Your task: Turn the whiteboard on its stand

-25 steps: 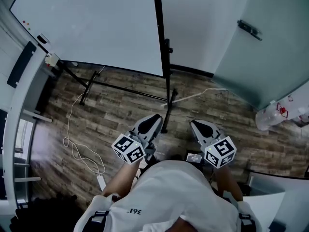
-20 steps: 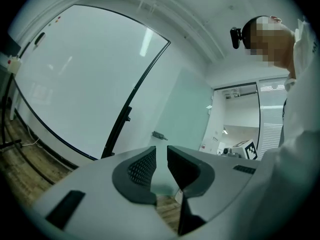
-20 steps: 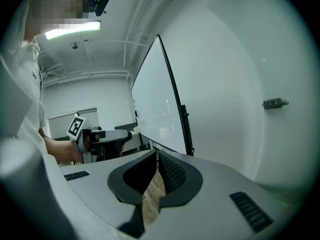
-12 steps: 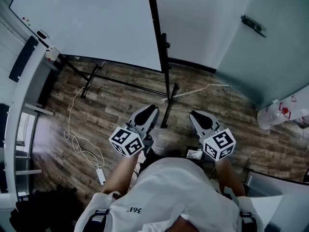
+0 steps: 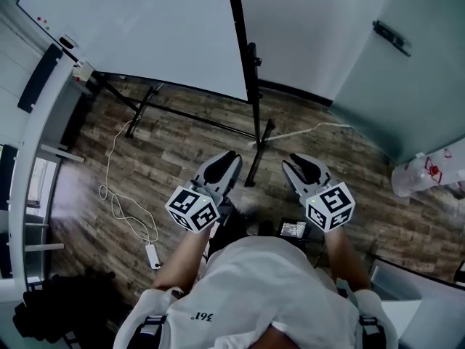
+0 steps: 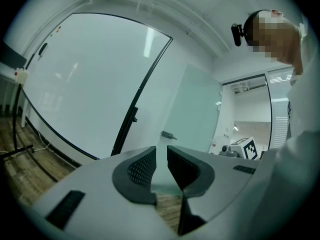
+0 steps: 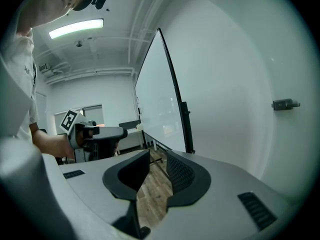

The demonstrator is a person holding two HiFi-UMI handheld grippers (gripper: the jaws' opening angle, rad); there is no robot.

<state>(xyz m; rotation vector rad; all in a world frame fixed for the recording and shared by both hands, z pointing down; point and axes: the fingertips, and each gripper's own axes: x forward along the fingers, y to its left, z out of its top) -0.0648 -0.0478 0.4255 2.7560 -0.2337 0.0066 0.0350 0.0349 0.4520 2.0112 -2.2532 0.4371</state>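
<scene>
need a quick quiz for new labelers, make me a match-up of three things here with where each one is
Things:
1. whiteboard
2. cable
3. door handle

Places:
a. lying loose on the wood floor
b. on the grey door at the right
c. upright on a black stand

Pairs: 1-c, 2-a, 3-b

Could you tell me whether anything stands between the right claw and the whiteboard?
Nothing visible does. The right claw, its empty jaws having just been opening, faces the whiteboard edge-on across bare floor.
</scene>
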